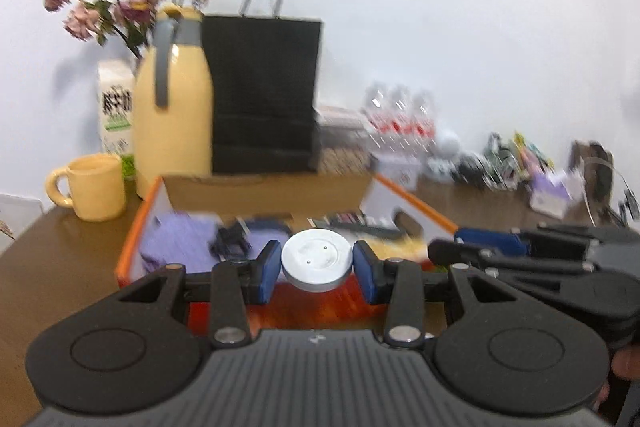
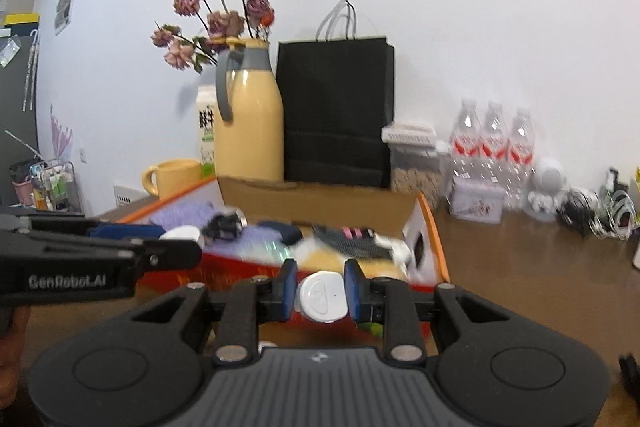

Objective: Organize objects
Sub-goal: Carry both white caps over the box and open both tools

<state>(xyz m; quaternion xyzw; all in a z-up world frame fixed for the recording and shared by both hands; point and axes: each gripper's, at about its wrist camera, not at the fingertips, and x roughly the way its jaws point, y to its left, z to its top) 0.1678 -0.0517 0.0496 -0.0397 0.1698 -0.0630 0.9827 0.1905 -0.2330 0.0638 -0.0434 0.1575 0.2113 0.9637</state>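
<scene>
Left gripper (image 2: pixel 176 239) side reads "GenRobot.AI" — white lettering.

Behind the open cardboard box (image 2: pixel 320 197), a yellow thermos jug (image 2: pixel 250 123) and a black paper bag (image 2: pixel 336 115) stand side by side, walling off the back. A yellow mug (image 2: pixel 176 179) blocks the box's left corner. To the right, water bottles (image 2: pixel 494 147) and tangled cables (image 2: pixel 592 211) line the wall, but the brown surface (image 2: pixel 520 267) before them lies bare. The box's interior is crowded with small items.
</scene>
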